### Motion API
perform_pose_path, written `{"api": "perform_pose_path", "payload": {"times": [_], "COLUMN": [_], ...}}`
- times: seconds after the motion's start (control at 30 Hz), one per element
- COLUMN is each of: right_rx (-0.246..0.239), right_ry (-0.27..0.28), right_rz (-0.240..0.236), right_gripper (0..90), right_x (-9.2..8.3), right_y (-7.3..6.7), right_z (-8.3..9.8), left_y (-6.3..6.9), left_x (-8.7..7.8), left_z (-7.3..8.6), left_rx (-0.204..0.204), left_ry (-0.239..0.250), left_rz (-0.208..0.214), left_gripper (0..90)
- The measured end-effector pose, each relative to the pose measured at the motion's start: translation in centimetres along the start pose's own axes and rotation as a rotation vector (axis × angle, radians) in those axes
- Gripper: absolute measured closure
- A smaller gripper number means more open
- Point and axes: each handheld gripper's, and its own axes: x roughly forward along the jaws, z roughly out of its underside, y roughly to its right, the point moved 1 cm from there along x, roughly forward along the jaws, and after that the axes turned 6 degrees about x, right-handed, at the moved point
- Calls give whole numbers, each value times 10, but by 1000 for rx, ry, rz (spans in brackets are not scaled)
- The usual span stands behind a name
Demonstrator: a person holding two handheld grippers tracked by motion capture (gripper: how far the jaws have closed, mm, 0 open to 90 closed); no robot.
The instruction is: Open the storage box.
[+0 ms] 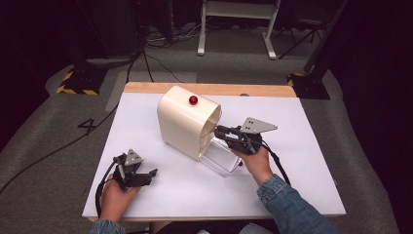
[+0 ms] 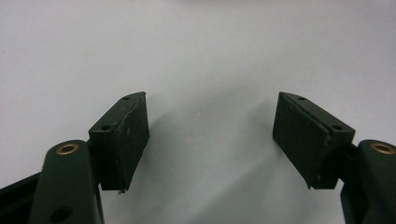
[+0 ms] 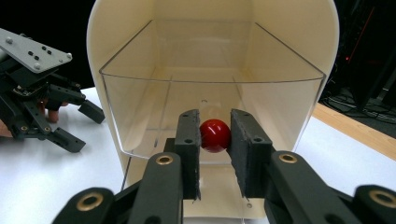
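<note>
On the white table [image 1: 292,195], grey carpet [image 1: 44,126] and dark room around.

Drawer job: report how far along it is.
Done: the clear drawer already stands partly out of the cream cabinet. In hand: the right gripper is shut on the drawer's red knob, fingers pressing it from both sides. The left gripper rests open over the white table, holding nothing. Left, probably: finishing the drawer's travel, in or out, which I cannot tell, then releasing the knob.
</note>
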Motion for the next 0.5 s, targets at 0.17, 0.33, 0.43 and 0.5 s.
{"api": "perform_pose_path", "payload": {"times": [0.17,0.33,0.43,0.5], "right_rx": [4,11,10,11], "right_ry": [-5,0,-2,-3], "right_rz": [0,7,10,12], "right_gripper": [740,740,741,740], "right_x": [-9,-22,-31,-34], "right_y": [0,0,-1,-1], "right_z": [2,4,6,6], "left_y": [0,0,0,0], "left_x": [0,0,0,0], "left_z": [0,0,0,0], "left_rx": [1,0,0,1], "left_ry": [-1,0,0,-1], "left_rz": [1,-1,-1,1], "left_gripper": [273,273,273,273]}}
